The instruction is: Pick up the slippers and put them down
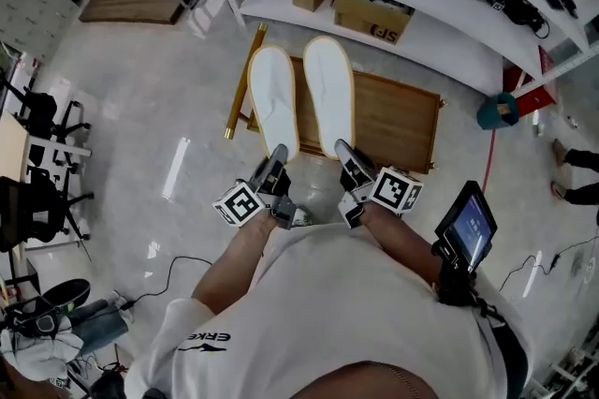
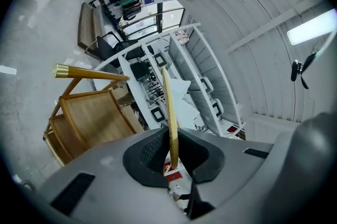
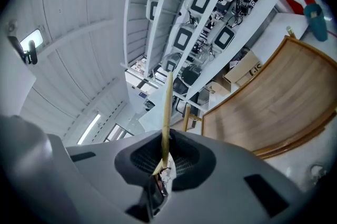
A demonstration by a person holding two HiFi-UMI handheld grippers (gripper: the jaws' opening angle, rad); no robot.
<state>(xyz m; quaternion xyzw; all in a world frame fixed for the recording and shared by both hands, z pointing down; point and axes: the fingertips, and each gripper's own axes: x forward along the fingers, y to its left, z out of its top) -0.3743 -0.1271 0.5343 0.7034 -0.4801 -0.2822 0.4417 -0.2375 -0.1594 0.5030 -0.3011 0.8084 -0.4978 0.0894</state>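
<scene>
Head view, slippers point(image 1: 273, 97) clamped (near edges)

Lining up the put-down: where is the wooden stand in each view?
Head view: wooden stand at centre, behind both slippers.
Left gripper view: lower left.
Right gripper view: right side.
Shared landmark: white shelving beyond it, in all three.

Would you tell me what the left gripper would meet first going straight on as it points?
Likely the white shelf rack, beyond the slipper that the left gripper clamps; the wooden chair seems lower, depth unclear.
</scene>
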